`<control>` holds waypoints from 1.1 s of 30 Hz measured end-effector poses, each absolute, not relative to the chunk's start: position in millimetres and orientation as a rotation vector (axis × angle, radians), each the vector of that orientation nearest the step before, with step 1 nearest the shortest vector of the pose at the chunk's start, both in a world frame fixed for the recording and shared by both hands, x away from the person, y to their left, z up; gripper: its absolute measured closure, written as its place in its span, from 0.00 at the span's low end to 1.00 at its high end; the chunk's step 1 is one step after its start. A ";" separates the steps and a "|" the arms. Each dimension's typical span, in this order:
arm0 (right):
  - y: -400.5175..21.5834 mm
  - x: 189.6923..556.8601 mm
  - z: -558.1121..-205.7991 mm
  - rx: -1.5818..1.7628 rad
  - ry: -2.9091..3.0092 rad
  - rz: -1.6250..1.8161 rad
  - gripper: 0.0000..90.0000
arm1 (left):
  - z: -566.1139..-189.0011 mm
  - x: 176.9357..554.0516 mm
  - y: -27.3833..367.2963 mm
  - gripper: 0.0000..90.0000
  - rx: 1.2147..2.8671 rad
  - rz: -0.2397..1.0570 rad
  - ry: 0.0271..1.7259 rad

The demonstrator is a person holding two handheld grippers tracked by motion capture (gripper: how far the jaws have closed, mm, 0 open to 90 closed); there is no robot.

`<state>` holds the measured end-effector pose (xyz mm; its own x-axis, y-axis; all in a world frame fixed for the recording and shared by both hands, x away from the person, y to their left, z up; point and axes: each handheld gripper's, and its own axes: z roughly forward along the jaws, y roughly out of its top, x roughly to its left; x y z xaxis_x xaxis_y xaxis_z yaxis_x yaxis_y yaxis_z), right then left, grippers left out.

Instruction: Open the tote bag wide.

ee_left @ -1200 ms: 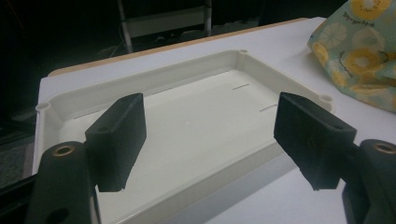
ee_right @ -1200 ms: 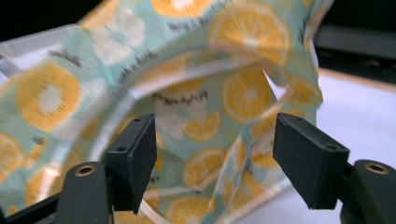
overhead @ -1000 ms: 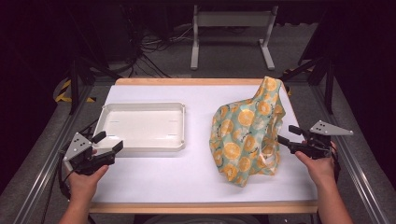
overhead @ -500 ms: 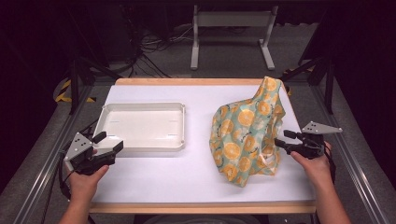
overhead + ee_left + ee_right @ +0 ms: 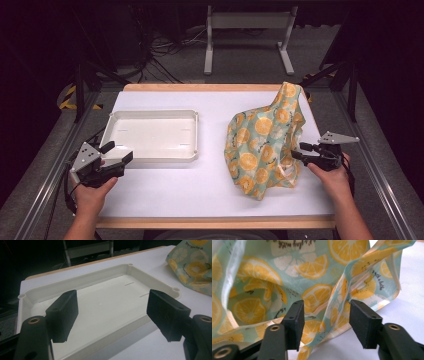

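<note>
A cloth bag [image 5: 265, 145] printed with orange slices on pale green slumps on the right half of the white table [image 5: 200, 185]. My right gripper [image 5: 298, 151] is at the bag's right edge. In the right gripper view its jaws [image 5: 325, 320] have just been closing, with a fold of the bag [image 5: 312, 265] between them. The pads still stand apart from that fold. A shallow white tray [image 5: 150, 114] lies on the left half of the table. My left gripper [image 5: 119, 151] is open and holds nothing at the tray's near left corner, with the tray [image 5: 130, 270] ahead of its jaws [image 5: 112, 312].
A metal frame rail runs along each side of the table. A grey stand [image 5: 247, 20] and cables lie on the dark floor beyond the far edge. White tabletop stretches between tray and bag, and the bag [image 5: 195, 267] also shows in the left gripper view.
My right gripper has edged left and lower onto the bag's edge, and its jaws have narrowed. The left gripper and the tray have not moved.
</note>
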<state>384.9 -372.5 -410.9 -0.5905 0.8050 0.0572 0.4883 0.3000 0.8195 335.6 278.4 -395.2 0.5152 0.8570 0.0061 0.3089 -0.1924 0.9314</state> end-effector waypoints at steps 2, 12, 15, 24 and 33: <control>-372.7 385.2 -411.3 1.167 2.218 1.191 0.58 | -395.5 335.8 277.9 0.29 1.750 0.680 0.982; -373.6 386.6 -414.3 1.205 2.262 1.159 0.82 | -396.6 336.3 276.5 0.29 1.757 0.684 0.981; -373.0 385.8 -414.1 1.204 2.266 1.139 0.95 | -396.8 336.4 276.3 0.29 1.757 0.685 0.982; -374.4 379.2 -402.1 1.165 2.224 1.156 1.00 | -398.3 336.3 269.3 0.29 1.784 0.690 0.963; -375.6 366.2 -375.9 1.096 2.144 1.204 1.00 | -398.4 337.0 268.7 0.29 1.782 0.677 0.965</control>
<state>366.2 -375.6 -375.9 -0.5859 0.8104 -0.0002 0.4219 0.3053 0.8537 337.0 268.7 -398.4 0.5323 0.8462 0.0248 0.3112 -0.2228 0.9239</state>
